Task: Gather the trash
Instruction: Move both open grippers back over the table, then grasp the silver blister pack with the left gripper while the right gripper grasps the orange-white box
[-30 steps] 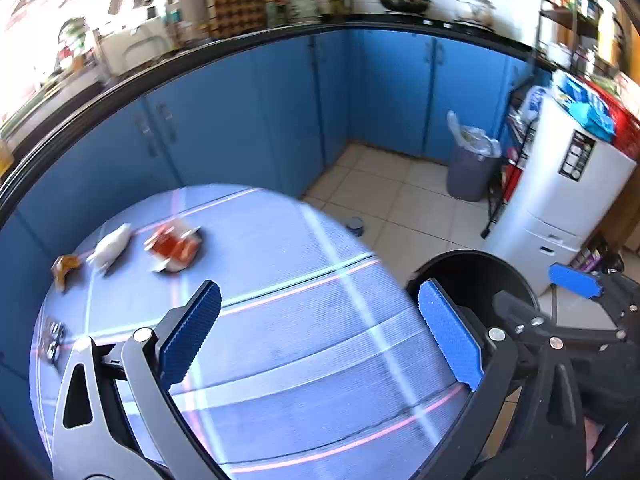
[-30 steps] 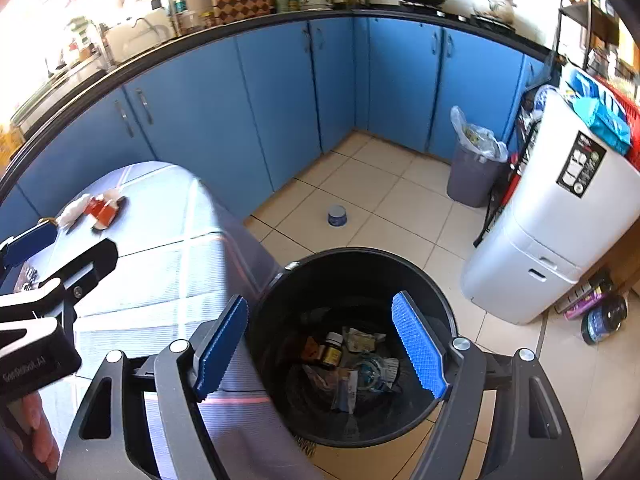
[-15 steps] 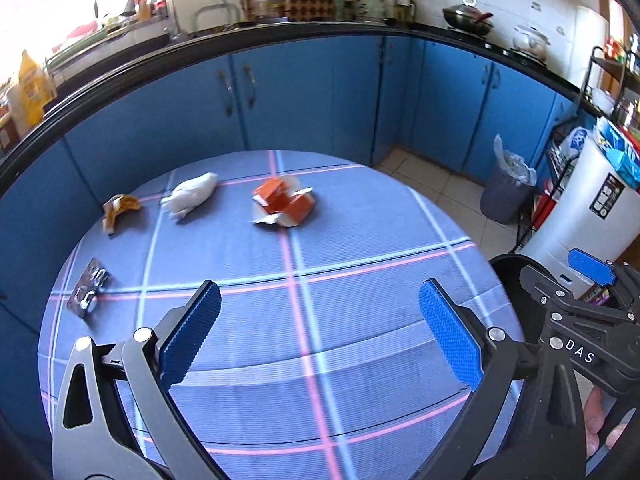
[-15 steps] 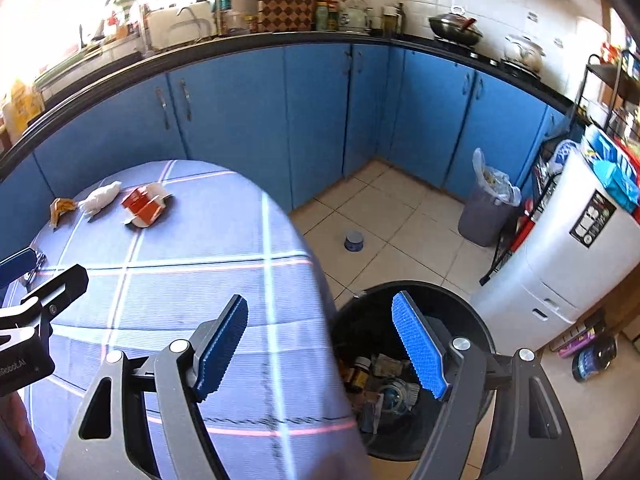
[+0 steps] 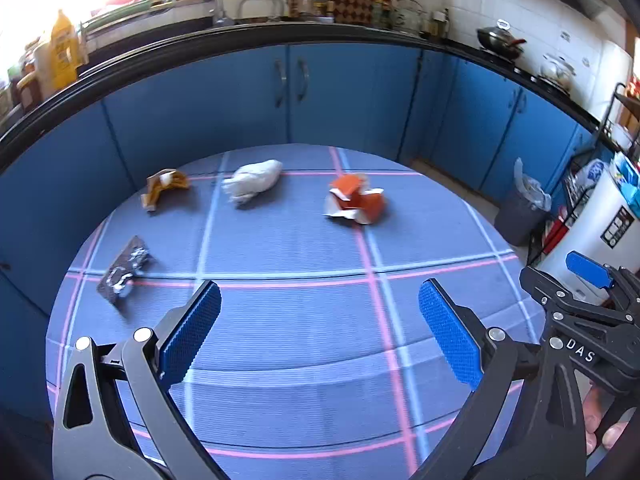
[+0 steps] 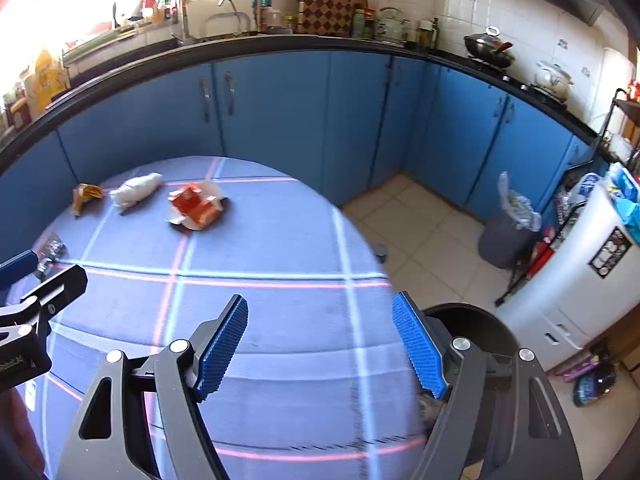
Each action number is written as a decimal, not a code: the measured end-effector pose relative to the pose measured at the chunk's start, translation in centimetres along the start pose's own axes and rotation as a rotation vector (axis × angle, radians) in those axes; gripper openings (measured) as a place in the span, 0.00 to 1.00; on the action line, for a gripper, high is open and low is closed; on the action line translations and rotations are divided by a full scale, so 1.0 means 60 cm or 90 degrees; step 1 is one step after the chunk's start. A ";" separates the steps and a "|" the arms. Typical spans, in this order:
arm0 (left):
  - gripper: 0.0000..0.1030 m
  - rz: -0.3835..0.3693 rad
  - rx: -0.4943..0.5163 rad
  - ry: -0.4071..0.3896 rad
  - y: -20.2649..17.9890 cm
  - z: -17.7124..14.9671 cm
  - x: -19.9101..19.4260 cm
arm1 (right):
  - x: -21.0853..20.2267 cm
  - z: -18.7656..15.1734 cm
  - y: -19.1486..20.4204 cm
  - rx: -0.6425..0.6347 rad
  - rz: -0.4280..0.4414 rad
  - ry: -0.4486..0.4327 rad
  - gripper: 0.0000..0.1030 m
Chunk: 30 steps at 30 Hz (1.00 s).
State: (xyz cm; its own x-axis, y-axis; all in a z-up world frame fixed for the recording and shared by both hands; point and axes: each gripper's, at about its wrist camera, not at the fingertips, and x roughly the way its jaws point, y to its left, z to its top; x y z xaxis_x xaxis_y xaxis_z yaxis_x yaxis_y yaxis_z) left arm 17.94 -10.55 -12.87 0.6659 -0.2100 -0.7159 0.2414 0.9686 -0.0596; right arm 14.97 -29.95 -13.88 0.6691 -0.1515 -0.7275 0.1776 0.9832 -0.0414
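Since a second ago we have swung both grippers from the bin back over the table (image 5: 304, 360). The black bin (image 6: 472, 320) is now mostly hidden behind the right gripper (image 6: 320, 344). We count four scraps: orange carton (image 5: 354, 200), white wad (image 5: 254, 178), brown wrapper (image 5: 164, 186), foil piece (image 5: 124, 270). The left gripper (image 5: 320, 340) and right both gape wide, empty.

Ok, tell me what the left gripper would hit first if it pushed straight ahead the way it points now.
Most likely the bare tablecloth: the open left gripper angles down at a free patch. Carried further, its line runs between the white crumpled paper and the orange carton; depth is unclear.
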 end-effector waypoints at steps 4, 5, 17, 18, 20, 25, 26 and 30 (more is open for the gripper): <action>0.95 0.019 -0.026 -0.001 0.048 -0.004 0.004 | 0.023 0.007 0.033 -0.009 0.005 0.011 0.71; 0.95 0.025 -0.031 -0.002 0.060 -0.005 0.006 | 0.029 0.009 0.043 -0.014 0.006 0.014 0.71; 0.95 0.106 -0.125 0.004 0.217 -0.008 0.050 | 0.129 0.050 0.141 -0.063 0.028 0.057 0.71; 0.95 0.110 -0.136 0.011 0.230 -0.008 0.058 | 0.138 0.054 0.151 -0.069 0.030 0.059 0.71; 0.95 0.112 -0.151 0.021 0.249 -0.007 0.073 | 0.155 0.063 0.167 -0.079 0.035 0.063 0.71; 0.94 0.107 -0.181 0.052 0.286 -0.010 0.112 | 0.196 0.088 0.205 -0.102 0.039 0.068 0.71; 0.94 0.107 -0.185 0.058 0.289 -0.009 0.119 | 0.202 0.092 0.210 -0.104 0.040 0.069 0.71; 0.88 0.122 -0.190 0.064 0.298 -0.007 0.138 | 0.230 0.107 0.226 -0.107 0.041 0.077 0.71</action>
State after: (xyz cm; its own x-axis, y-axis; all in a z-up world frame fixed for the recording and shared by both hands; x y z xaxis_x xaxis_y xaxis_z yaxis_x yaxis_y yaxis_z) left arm 27.48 5.11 -20.18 0.6025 -0.0208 -0.7978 -0.1081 0.9883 -0.1074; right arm 31.23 -19.38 -20.08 0.5818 -0.0847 -0.8089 0.0073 0.9951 -0.0989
